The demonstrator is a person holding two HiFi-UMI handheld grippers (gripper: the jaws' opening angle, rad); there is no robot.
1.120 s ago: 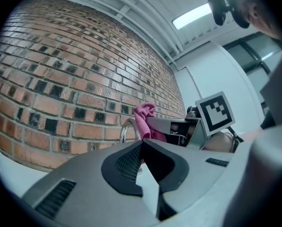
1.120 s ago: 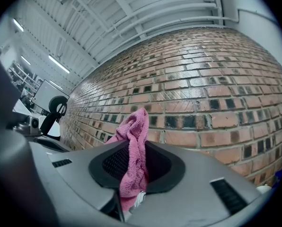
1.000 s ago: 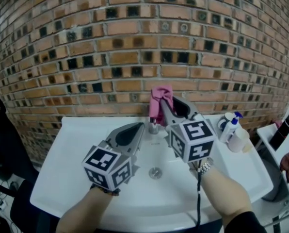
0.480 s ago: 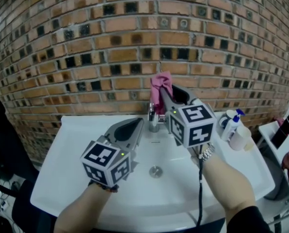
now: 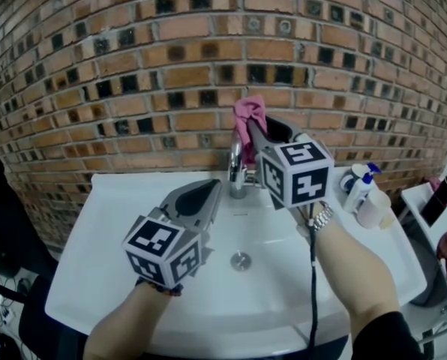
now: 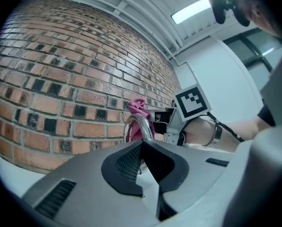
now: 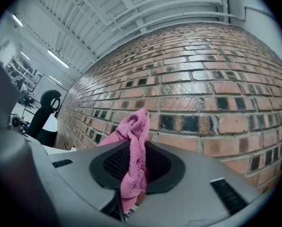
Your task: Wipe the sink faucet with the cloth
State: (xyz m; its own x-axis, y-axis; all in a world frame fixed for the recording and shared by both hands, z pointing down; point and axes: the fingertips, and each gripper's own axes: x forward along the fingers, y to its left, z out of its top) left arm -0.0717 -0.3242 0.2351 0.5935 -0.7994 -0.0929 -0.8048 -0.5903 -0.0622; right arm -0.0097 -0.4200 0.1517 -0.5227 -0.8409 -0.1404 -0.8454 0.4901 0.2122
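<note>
Here the right hand-held gripper [image 7: 140, 167] has its jaws clamped on a pink terry cloth [image 7: 134, 141]. The cloth runs down between the two black pads, and a bunched fold stands up above the tips. From the head view, that fold sits high at the far side of the scene, against the red-brown brick wall [image 5: 133, 88]. It is just right of the top of the curved chrome faucet's [image 5: 237, 167] arch. From the left gripper view, the cloth shows behind the arch; no view settles whether it touches the metal. The right hand-held gripper reaches in from the near right, its marker cube over the right part of the white ceramic sink [image 5: 126, 216].

The left hand-held gripper [image 6: 143, 150] has its jaws fully together with nothing between them. It hangs over the near left part of the basin and points towards the faucet, which stands just beyond its tips and clear of them. The cloth is farther off and to the right of those tips.

The round metal drain [image 5: 241, 261] lies in the bottom of the basin, between the two forearms. A white bottle with a blue spray top [image 5: 361, 190] stands on the sink's right rim, well apart from both hand-held grippers.
</note>
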